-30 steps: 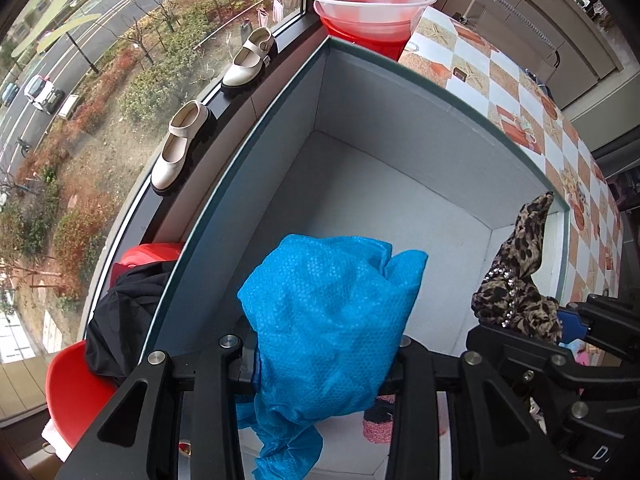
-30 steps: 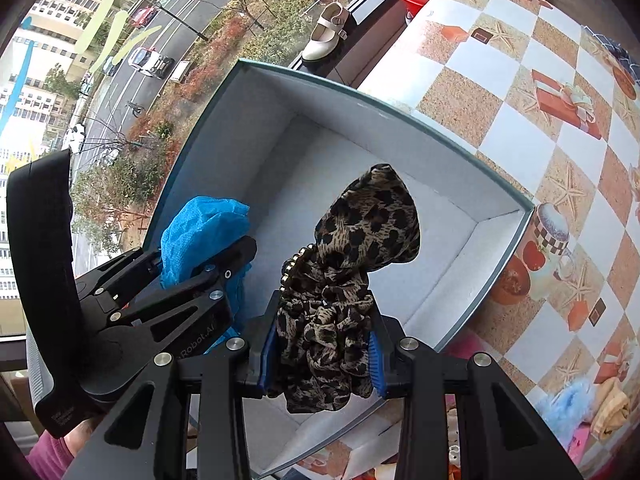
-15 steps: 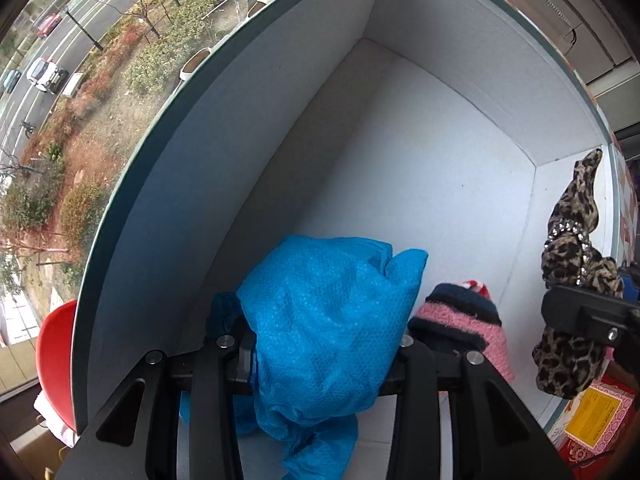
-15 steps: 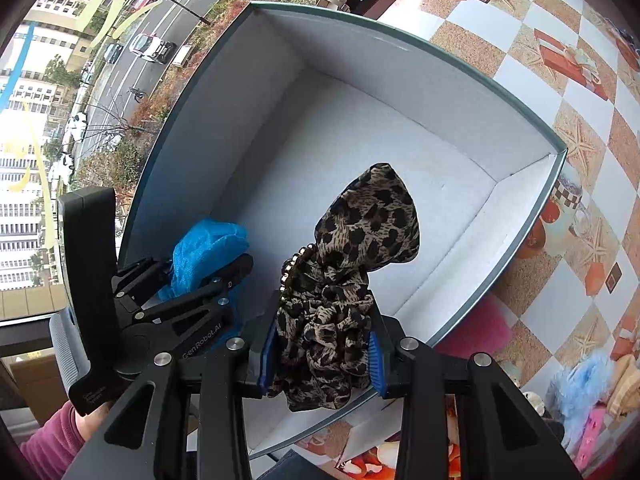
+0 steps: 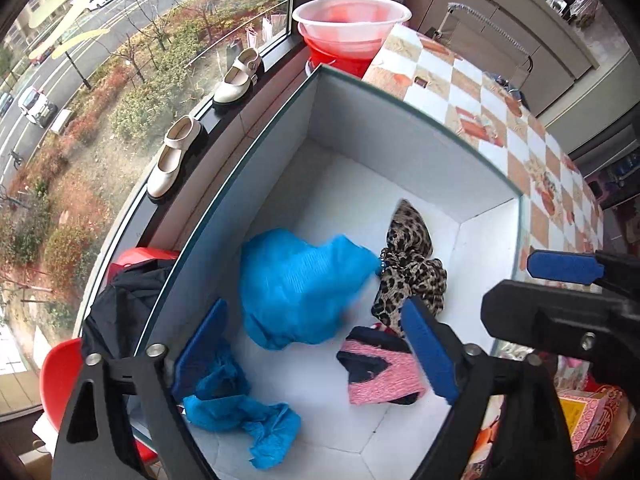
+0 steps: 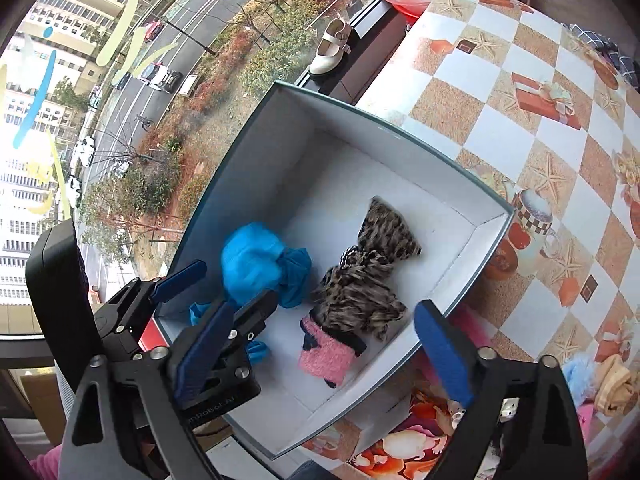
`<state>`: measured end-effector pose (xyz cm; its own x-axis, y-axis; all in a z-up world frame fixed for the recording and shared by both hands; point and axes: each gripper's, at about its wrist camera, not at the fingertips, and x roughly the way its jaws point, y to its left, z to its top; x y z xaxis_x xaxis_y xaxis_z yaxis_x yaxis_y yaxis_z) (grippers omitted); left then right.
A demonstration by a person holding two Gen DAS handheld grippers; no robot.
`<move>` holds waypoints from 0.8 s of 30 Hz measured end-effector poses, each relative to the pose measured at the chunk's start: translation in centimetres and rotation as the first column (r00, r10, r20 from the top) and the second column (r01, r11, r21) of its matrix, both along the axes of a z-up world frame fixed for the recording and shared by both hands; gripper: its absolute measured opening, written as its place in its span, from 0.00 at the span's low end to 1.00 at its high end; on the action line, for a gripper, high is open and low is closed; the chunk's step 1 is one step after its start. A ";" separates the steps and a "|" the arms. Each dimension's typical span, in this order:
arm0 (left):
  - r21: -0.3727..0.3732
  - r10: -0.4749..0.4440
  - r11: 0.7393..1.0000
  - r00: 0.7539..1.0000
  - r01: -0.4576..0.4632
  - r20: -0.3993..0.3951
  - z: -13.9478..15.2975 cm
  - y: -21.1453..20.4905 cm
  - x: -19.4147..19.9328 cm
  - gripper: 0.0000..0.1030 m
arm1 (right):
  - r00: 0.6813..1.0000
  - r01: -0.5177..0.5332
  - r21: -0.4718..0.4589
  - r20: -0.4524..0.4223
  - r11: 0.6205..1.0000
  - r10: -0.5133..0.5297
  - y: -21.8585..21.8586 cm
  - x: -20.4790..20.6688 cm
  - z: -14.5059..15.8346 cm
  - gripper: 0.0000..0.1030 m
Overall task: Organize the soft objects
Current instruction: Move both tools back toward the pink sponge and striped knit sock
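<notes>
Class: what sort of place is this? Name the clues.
Probably a home, by an upper-floor window: a table under a patterned tablecloth, shoes on the sill, and a sink tap behind.

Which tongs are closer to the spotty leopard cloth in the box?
Right. The right tongs hang opening just above the leopard cloth; the left tongs are opening over the blue cloth beside it.

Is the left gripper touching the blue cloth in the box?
Apart. In the left wrist view the opening left gripper has both pads clear of the blue cloth, which lies loose in the box.
</notes>
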<state>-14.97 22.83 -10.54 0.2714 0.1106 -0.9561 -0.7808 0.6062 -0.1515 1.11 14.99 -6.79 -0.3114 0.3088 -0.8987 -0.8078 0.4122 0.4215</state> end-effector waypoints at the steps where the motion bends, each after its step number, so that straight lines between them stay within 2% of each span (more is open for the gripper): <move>1: -0.015 0.009 1.000 1.000 -0.008 0.024 0.4 0.2 0.0 0.99 | 1.000 0.013 -0.004 -0.006 1.000 -0.013 -0.3 0.3 0.4 0.99; 5: -0.088 -0.001 0.996 0.997 0.008 0.080 1.5 0.1 0.2 1.00 | 0.993 0.093 -0.012 -0.065 0.996 -0.094 -3.4 1.5 1.5 0.99; 8: -0.165 -0.054 0.984 0.993 0.071 0.104 1.8 -1.8 2.0 1.00 | 0.976 0.170 -0.031 -0.134 0.985 -0.173 -5.5 2.5 2.1 0.99; 13: -0.170 -0.216 0.959 0.972 0.228 0.089 3.5 -7.0 5.7 1.00 | 0.925 0.300 -0.083 -0.217 0.950 -0.311 -11.2 4.6 2.4 0.99; 18: -0.165 -0.392 0.904 0.918 0.396 0.056 3.4 -12.8 9.7 1.00 | 0.870 0.410 -0.112 -0.251 0.905 -0.425 -17.6 6.8 3.5 0.99; 24: -0.186 -0.556 0.821 0.830 0.540 -0.044 0.7 -18.5 14.0 1.00 | 0.823 0.505 -0.120 -0.229 0.854 -0.519 -24.5 9.8 4.4 0.99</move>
<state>-0.96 4.37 -9.86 0.1511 -0.1847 -0.9711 -0.3416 0.9121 -0.2267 10.90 -9.47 -2.37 -0.3322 0.4405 -0.8340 -0.3480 0.7646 0.5424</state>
